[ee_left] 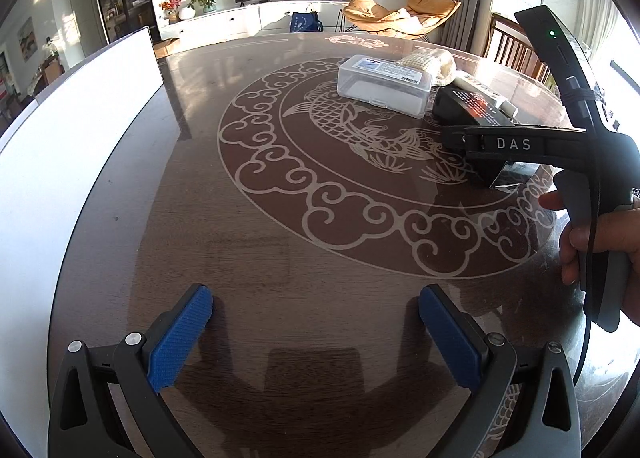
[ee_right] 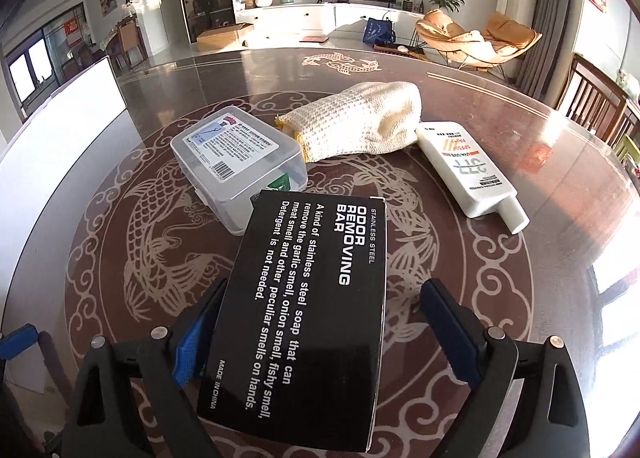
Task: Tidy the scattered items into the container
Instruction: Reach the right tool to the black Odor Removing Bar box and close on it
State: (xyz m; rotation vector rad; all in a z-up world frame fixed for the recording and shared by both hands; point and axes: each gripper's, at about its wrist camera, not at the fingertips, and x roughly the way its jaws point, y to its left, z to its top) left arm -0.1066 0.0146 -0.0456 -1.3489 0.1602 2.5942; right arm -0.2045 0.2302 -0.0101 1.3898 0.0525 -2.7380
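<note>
Dark wood table (ee_left: 248,226) under glass, pale carp-and-cloud inlay across the middle. Left gripper (ee_left: 316,334) low over bare tabletop, blue pads (ee_left: 182,338) spread wide, nothing between them. Right gripper (ee_right: 316,342) astride the black box (ee_right: 304,322), white print reading "ODOR REMOVING BAR"; jaws at full spread, left pad (ee_right: 192,350) right at the box's edge, possibly touching, right pad (ee_right: 448,334) clear of it with table showing in the gap; no squeeze evident. Box lying flat, long axis pointing away from the right wrist camera, far end just beside the clear plastic case (ee_right: 236,162) with its barcode label. Behind the case, touching or nearly so, a cream knitted cloth (ee_right: 360,118). White bottle (ee_right: 468,170) on its side to the right of the cloth, cap end toward the camera, well apart from the box. From the left wrist view: same group at far right of the inlay, right gripper body marked "DAS" over the box, a hand (ee_left: 592,242) on its handle. White container wall (ee_left: 72,130) along the table's left edge, well apart from all four items; inside not visible.
</note>
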